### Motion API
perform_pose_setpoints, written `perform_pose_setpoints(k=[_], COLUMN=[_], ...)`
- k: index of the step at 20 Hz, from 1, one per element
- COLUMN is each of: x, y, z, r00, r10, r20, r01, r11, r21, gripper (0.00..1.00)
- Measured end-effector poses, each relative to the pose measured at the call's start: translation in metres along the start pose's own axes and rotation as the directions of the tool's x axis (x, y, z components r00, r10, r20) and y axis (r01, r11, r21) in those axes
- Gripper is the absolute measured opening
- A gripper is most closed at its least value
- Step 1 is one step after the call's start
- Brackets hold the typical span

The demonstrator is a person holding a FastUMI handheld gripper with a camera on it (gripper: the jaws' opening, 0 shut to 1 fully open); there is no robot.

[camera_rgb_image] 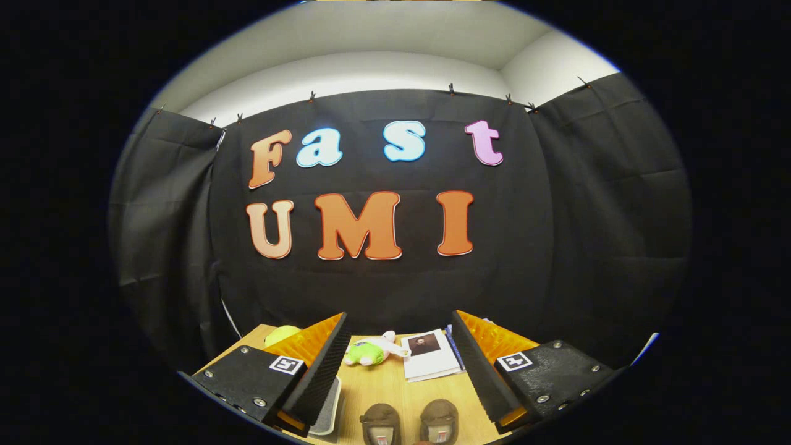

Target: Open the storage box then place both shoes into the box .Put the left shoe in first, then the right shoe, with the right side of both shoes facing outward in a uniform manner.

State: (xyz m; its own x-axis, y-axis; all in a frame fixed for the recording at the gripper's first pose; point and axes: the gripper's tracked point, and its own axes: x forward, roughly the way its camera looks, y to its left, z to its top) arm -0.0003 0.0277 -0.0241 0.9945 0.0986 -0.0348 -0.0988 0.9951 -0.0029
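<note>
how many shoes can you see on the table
2: a left brown shoe and a right brown shoe, side by side on the table, between the open gripper's fingers. Their lower parts are cut off.

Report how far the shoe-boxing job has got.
Nothing looks done yet. Both shoes sit side by side on the wooden table, between the fingers, toes pointing ahead. In hand: nothing; the gripper hangs above them with jaws wide open. Left: opening the box, then left shoe, then right.
</note>
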Motion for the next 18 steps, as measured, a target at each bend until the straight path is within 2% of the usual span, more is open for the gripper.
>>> perform_pose_setpoints(k=[5, 10, 13, 18], x=[0.015, 0.032, 0.035, 0.039], y=[0.025, 0.05, 0.066, 0.096], z=[-0.044, -0.116, -0.162, -0.219], r00=[0.989, 0.95, 0.909, 0.823], r10=[0.107, 0.222, 0.302, 0.445], r20=[-0.099, -0.22, -0.288, -0.354], r01=[-0.098, -0.163, -0.186, -0.193], r11=[0.991, 0.953, 0.911, 0.804], r21=[0.09, 0.255, 0.369, 0.562], gripper=[0.98, 0.98, 0.98, 0.98])
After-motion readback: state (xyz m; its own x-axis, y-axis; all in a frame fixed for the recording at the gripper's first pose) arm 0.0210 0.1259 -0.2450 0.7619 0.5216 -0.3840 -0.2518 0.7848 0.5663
